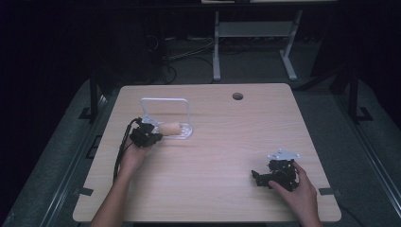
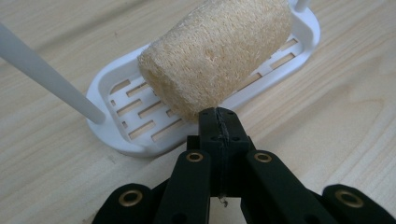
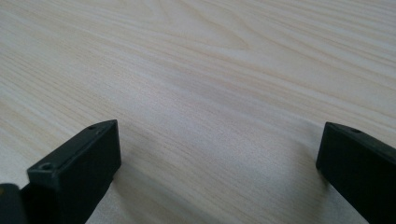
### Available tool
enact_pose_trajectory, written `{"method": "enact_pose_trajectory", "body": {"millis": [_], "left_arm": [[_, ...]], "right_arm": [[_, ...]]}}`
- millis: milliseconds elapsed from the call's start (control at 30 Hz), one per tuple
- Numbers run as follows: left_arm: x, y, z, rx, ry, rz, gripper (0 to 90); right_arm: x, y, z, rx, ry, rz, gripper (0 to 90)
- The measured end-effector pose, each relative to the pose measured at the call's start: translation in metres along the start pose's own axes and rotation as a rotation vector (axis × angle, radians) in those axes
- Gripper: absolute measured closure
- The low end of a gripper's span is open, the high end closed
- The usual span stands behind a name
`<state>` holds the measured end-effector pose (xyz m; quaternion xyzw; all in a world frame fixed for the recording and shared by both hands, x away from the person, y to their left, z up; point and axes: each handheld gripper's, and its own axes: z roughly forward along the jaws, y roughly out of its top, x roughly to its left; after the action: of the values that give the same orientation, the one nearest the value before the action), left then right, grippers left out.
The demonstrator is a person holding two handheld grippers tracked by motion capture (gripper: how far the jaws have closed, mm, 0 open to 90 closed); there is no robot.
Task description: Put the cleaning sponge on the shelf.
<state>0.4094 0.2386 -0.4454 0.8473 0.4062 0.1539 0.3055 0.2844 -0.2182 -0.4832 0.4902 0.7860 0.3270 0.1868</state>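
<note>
High view: left tool beside sponge on white rack.
Left gripper view: jaws together, empty, tip at sponge; a push may roll it off.
Right gripper view: right tool apart over surface.

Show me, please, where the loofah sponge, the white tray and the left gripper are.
loofah sponge (image 2: 219,51), left gripper view, its fibrous side.
white tray (image 2: 121,140), left gripper view, its near rim.
left gripper (image 2: 219,122), left gripper view, its closed tips.

You've got a pale tan, fibrous-textured loofah lying in a white slotted tray with white handle; light wood-grain table; both your grippers black, left gripper, right gripper.
</note>
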Motion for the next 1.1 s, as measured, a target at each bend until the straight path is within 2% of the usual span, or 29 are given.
{"method": "enact_pose_trajectory", "body": {"millis": [267, 433, 633, 700, 767, 800, 867, 900, 967, 1100], "left_arm": [[-0.002, 0.000, -0.003, 0.004, -0.004, 0.005, 89.9], [-0.006, -0.001, -0.007, 0.006, -0.021, -0.003, 89.9], [-0.011, -0.005, -0.012, 0.003, -0.041, -0.007, 84.6], [-0.014, -0.007, -0.015, 0.003, -0.051, -0.003, 77.3], [-0.015, -0.008, -0.017, -0.002, -0.057, -0.006, 75.3], [-0.017, -0.010, -0.019, -0.006, -0.065, -0.010, 68.1], [-0.018, -0.011, -0.020, -0.006, -0.072, -0.012, 64.8], [-0.021, -0.012, -0.022, -0.015, -0.068, -0.006, 55.4], [-0.022, -0.013, -0.023, -0.017, -0.072, -0.004, 52.8], [-0.029, -0.020, -0.029, -0.027, -0.080, 0.003, 38.1]], "right_arm": [[0.000, 0.000, 0.000, 0.000, 0.000, 0.000, 0.0], [0.000, 0.000, 0.000, 0.000, 0.000, 0.000, 0.0], [0.000, 0.000, 0.000, 0.000, 0.000, 0.000, 0.0], [0.000, 0.000, 0.000, 0.000, 0.001, 0.000, 0.0], [0.000, 0.000, 0.000, 0.000, 0.001, 0.000, 0.0], [0.000, 0.000, 0.000, 0.000, 0.001, -0.001, 0.0], [0.000, 0.000, 0.000, 0.001, 0.001, 0.000, 0.0], [0.000, 0.000, 0.000, 0.000, 0.001, 0.000, 0.0], [0.000, 0.000, 0.000, 0.000, 0.001, 0.000, 0.0], [0.000, 0.000, 0.000, 0.000, 0.001, 0.000, 0.0]]}}
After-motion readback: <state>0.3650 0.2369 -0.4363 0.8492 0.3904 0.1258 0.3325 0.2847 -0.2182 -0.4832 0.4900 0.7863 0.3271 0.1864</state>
